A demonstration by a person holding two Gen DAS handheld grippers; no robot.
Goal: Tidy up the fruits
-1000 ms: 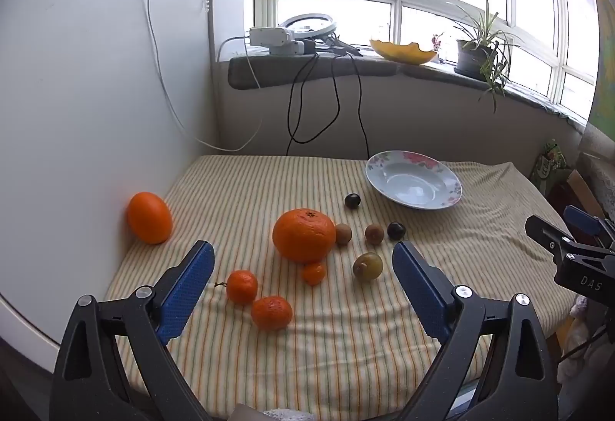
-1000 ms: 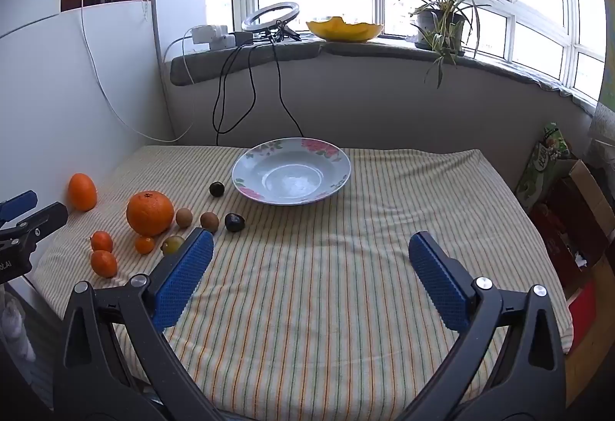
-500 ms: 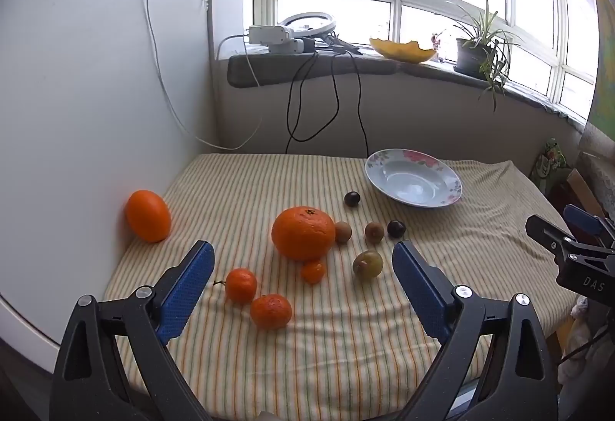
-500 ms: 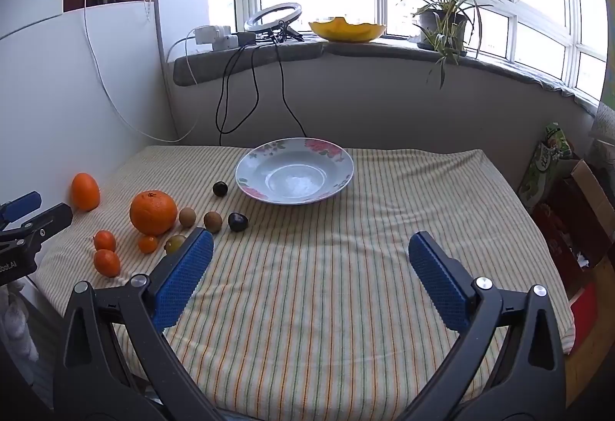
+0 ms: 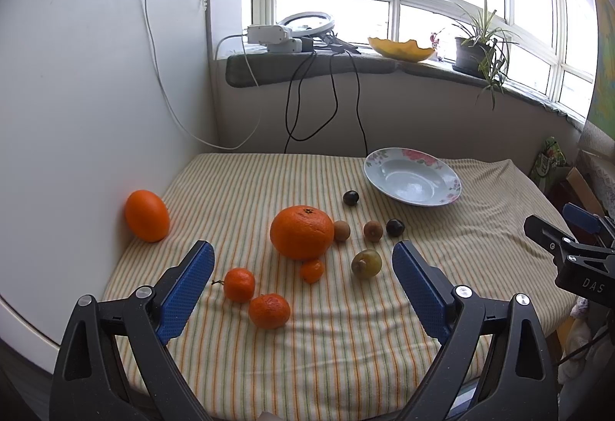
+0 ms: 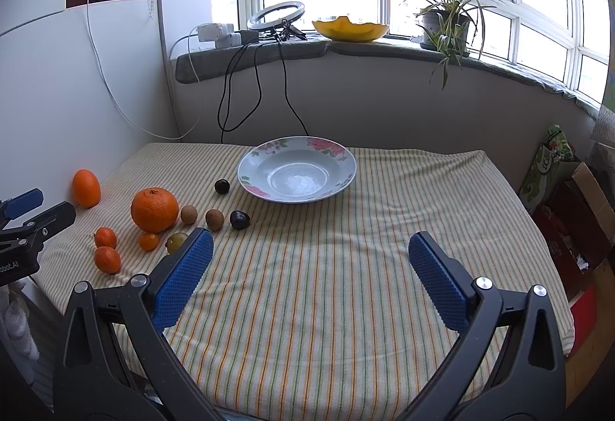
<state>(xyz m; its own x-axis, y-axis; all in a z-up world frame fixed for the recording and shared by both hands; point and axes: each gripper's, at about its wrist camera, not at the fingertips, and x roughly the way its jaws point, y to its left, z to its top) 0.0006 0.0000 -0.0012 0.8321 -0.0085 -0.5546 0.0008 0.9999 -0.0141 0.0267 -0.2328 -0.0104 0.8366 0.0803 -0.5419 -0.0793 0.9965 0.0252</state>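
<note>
I am at the very start. No fruit is in the white flowered china plate [image 6: 296, 173] yet; it sits bare near the back of the striped cloth table [image 6: 346, 286].

My left gripper [image 5: 301, 269] is spread wide and holds nothing. My right gripper [image 6: 309, 254] is spread wide too, also with nothing in it, over bare cloth in front of the plate.

All the fruit lies on the left part of the table. The big round orange [image 5: 301, 232] sits in the middle with its stem dimple facing up. A tiny orange fruit [image 5: 312, 270] touches its near side. Two small mandarins [image 5: 239, 284] [image 5: 269, 310] lie close together in front. The egg-shaped orange fruit [image 5: 147, 215] rests by the white wall panel [image 5: 77, 113], well apart from the rest; its long side stands nearly upright, leaning a bit. The yellow-green round fruit [image 5: 366, 263] has its stem end turned toward me.

I think my next move is to bring the left gripper down over one small fruit and close gently, since round fruit may roll away.
</note>
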